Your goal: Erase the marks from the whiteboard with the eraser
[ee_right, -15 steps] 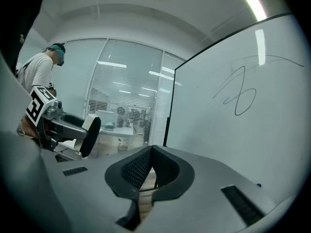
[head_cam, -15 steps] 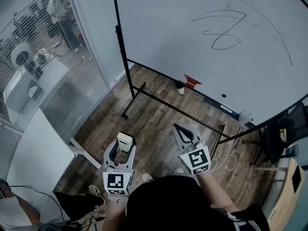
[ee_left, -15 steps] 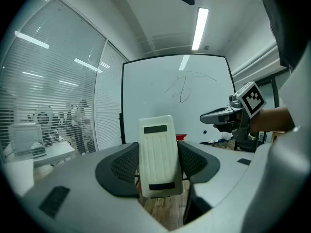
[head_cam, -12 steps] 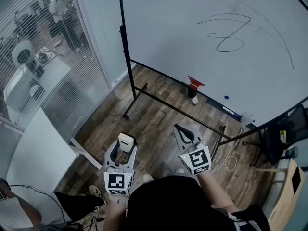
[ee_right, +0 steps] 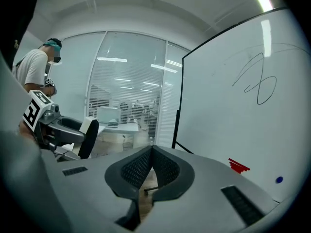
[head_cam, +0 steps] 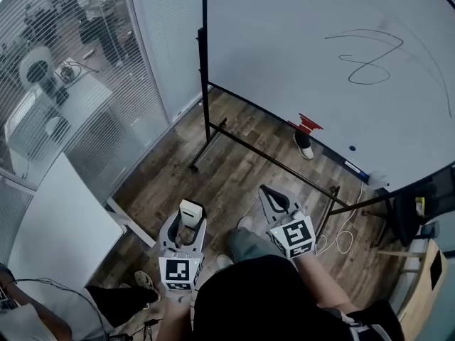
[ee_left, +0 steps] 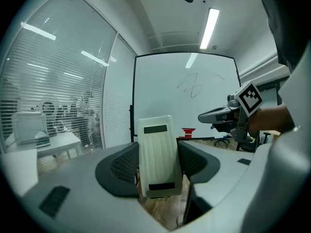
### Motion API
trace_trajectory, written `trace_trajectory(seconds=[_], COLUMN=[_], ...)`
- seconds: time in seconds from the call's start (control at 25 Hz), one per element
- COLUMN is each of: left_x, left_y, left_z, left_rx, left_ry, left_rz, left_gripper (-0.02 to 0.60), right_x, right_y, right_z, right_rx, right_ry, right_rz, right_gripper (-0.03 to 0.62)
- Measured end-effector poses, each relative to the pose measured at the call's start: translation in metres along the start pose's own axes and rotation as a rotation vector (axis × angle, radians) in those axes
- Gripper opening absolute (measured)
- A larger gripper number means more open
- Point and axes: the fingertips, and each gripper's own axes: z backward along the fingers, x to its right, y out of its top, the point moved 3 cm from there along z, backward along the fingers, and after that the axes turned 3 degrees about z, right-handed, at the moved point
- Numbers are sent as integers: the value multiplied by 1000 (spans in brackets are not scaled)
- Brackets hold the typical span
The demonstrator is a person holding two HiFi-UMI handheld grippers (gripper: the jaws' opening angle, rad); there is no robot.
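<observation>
A white whiteboard (head_cam: 298, 55) on a black stand carries black scribbled marks (head_cam: 370, 59), which also show as marks (ee_left: 194, 85) and marks (ee_right: 260, 84) in the gripper views. My left gripper (head_cam: 189, 219) is shut on a cream eraser (head_cam: 189, 212), a ribbed block, the eraser (ee_left: 157, 154) standing upright between the black pads. My right gripper (head_cam: 274, 196) is shut with nothing in it, its pads (ee_right: 164, 168) touching at the tips. Both grippers are held low, well short of the board.
A red clip (head_cam: 308, 125) and a blue marker (head_cam: 352, 167) sit on the board's tray. A white desk (head_cam: 50, 240) stands at left beside glass walls with blinds (head_cam: 64, 69). A chair (head_cam: 419, 197) and cables (head_cam: 345, 236) are at right. The floor is wood.
The view has shifted so the whiteboard sits further right and nearer. Both grippers hold the same pose, slightly lower in view, and a leg now shows between them.
</observation>
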Motion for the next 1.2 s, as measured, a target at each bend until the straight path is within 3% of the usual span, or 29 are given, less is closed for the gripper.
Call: trace_trajectory(seconds=[0.32, 0.68, 1.0, 1.2], left_x=[-63, -122, -132, -108], left_y=[16, 83, 134, 186], left_z=[-70, -199, -309, -365], left_rx=[-14, 29, 96, 177], left_ry=[31, 20, -79, -212], left_rz=[-24, -83, -150, -206], left_gripper=[266, 265, 265, 265], right_x=[34, 128, 204, 241], right_y=[18, 85, 111, 113], right_z=[-94, -201, -236, -228], right_rx=[40, 137, 170, 154], right_ry=[8, -41, -160, -269], right_rz=[-35, 3, 53, 50], right_gripper=[26, 26, 26, 26])
